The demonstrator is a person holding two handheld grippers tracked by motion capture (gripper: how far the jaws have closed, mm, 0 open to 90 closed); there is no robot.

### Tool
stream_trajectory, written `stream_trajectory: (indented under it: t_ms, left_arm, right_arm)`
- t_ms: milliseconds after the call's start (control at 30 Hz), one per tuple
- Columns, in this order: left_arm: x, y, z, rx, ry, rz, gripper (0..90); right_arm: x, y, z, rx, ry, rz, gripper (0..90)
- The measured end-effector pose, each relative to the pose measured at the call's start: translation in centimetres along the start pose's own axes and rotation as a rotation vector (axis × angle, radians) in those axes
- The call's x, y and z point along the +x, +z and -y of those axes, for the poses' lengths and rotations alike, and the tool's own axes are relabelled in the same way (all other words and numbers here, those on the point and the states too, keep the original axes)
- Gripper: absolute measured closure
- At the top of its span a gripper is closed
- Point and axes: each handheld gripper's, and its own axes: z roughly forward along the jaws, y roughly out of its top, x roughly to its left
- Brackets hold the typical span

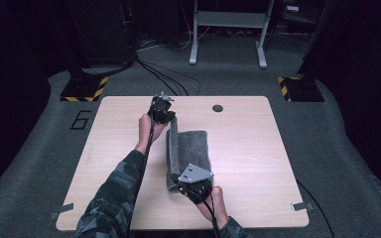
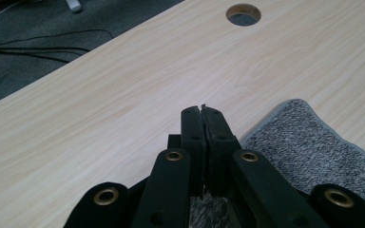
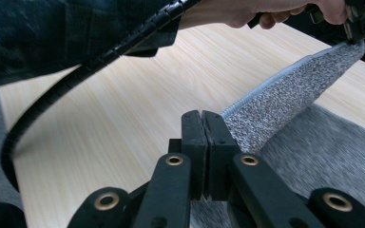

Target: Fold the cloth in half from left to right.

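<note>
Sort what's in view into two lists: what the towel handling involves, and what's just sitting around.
In use:
- grey towel, one long edge lifted off the table
- left gripper, shut on the towel's far corner
- right gripper, shut on its near corner

Just around:
- round hole in the tabletop
- cables on the floor
- metal stand behind the table

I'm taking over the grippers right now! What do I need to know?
Left gripper: jaws shut on the far end of the grey towel's left edge, held up off the table.
Right gripper: jaws shut on the near end of that same edge, also raised.
The rest of the towel lies flat to the right of the lifted edge.
Done: the left edge is picked up at both ends.
Left, probably: carry that edge over to the right to fold the towel, then let go.
</note>
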Motion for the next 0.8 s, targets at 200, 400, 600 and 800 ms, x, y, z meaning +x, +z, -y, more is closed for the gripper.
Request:
stream_trajectory:
  t_ms: [200,400,600,800]
  left_arm:
    - [-1.6,1.7,-0.6,0.012,0.024,0.021,88.3]
    - [-3.2,3.6,-0.9,0.035,0.040,0.041,88.3]
    - [-4.4,5.3,-1.0,0.058,0.050,0.052,88.3]
    - [-5.3,6.7,-1.1,0.072,0.040,0.057,88.3]
  right_arm:
    - [-0.6,-0.3,1.4,0.033,0.011,0.025,88.7]
    - [-0.9,-0.2,2.5,0.063,0.021,0.050,88.7]
    - [-1.7,-0.4,4.0,0.107,0.060,0.066,88.7]
    - [-2.3,-1.0,5.0,0.116,0.084,0.079,88.6]
